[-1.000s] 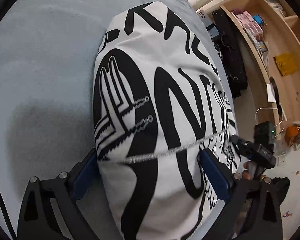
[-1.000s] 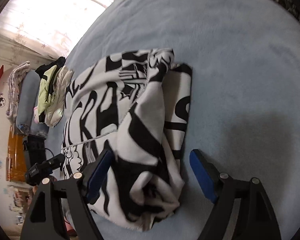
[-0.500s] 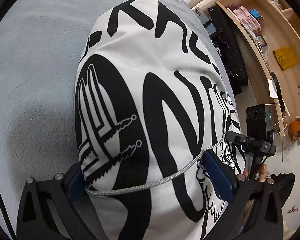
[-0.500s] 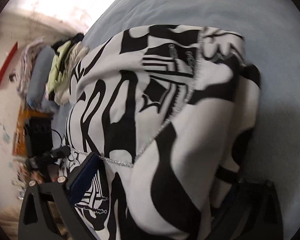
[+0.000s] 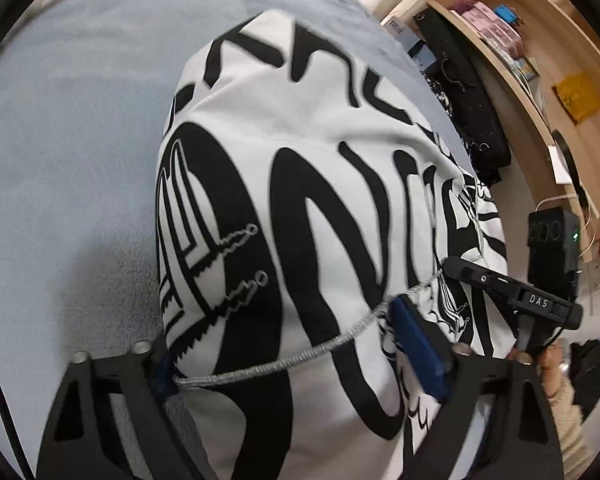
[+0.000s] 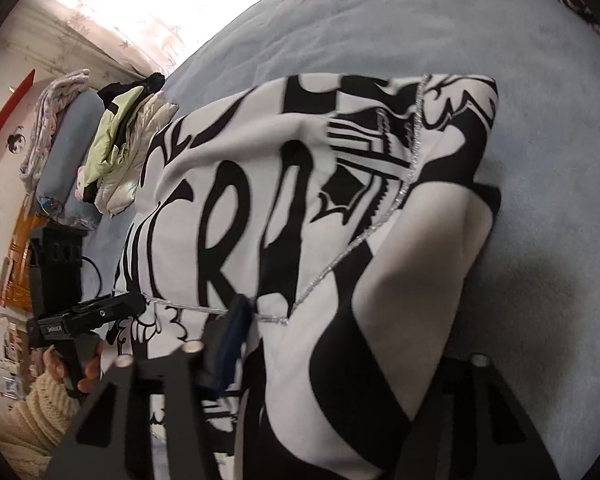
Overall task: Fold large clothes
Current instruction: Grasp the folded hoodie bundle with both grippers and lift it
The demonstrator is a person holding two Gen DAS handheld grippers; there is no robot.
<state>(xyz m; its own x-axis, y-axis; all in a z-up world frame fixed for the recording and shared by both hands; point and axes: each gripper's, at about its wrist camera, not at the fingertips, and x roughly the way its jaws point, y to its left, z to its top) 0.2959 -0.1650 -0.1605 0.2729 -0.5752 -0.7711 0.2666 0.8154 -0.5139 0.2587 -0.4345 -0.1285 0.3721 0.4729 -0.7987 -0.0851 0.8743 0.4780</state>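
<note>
A large white garment with bold black lettering (image 5: 300, 184) lies bunched on a pale blue bed (image 5: 68, 128). It fills the right wrist view too (image 6: 300, 208). My left gripper (image 5: 296, 364) has its jaws spread wide, with a thick fold of the garment between its blue pads. My right gripper (image 6: 352, 352) also straddles a thick fold, and its right finger is hidden under the cloth. A silver chain trim (image 5: 284, 360) runs across the fold. The right gripper also shows in the left wrist view (image 5: 512, 296), and the left gripper in the right wrist view (image 6: 88, 316).
A wooden shelf unit (image 5: 540, 80) with boxes stands beyond the bed's right side, with a black bag (image 5: 460, 92) beside it. A pile of other clothes (image 6: 116, 152) lies at the bed's far left. A bright curtained window (image 6: 140, 12) is behind.
Both grippers pushed forward into the garment over the last second; the cloth now bulges up between each pair of fingers. The right gripper's right finger went under the fabric.
</note>
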